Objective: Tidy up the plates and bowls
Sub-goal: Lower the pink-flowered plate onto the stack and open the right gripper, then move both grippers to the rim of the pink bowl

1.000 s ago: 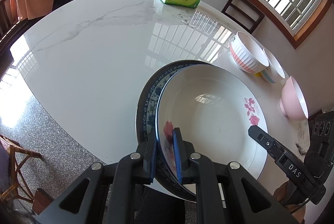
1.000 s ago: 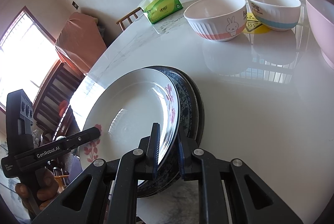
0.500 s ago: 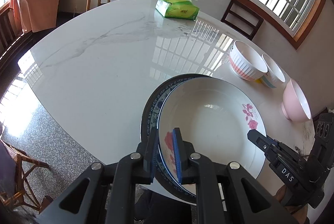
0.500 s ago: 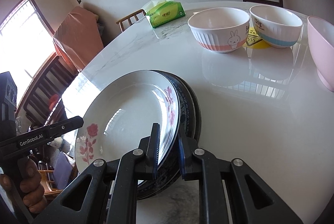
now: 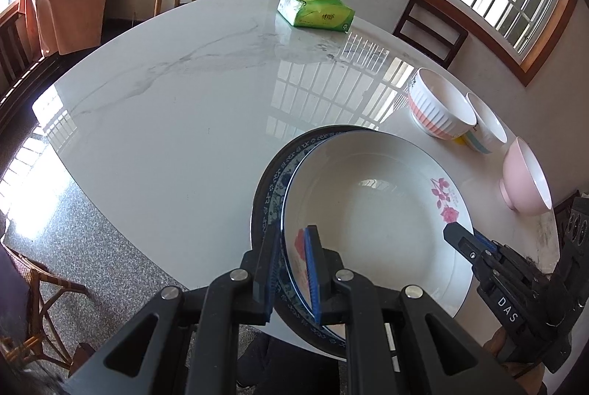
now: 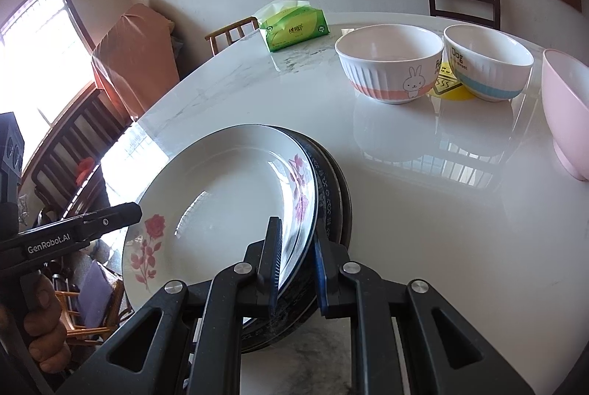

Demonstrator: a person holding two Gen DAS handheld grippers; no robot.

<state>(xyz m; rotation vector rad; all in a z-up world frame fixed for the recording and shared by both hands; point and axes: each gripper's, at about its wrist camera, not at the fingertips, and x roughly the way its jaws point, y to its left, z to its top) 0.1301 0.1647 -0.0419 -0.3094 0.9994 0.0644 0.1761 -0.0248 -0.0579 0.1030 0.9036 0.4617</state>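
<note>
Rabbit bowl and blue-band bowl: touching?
Cannot tell. In the right wrist view the rabbit bowl overlaps the blue-band bowl, hiding any gap or contact.

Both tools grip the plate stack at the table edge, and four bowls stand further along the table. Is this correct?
Not quite: three bowls, not four, as the right wrist view shows: rabbit bowl, blue-band bowl, pink bowl. Otherwise right: left tool and right tool grip the plate stack.

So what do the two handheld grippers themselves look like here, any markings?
Both are matte black, angular linkage frames with triangular cut-outs and silver pivot bolts. The left gripper and right gripper carry blue ribbed pads on flat black fingers. White lettering reads "GenRobot.AI" on the left one's side and "DAS" on the right one's. No cables or sleeves show.
</note>
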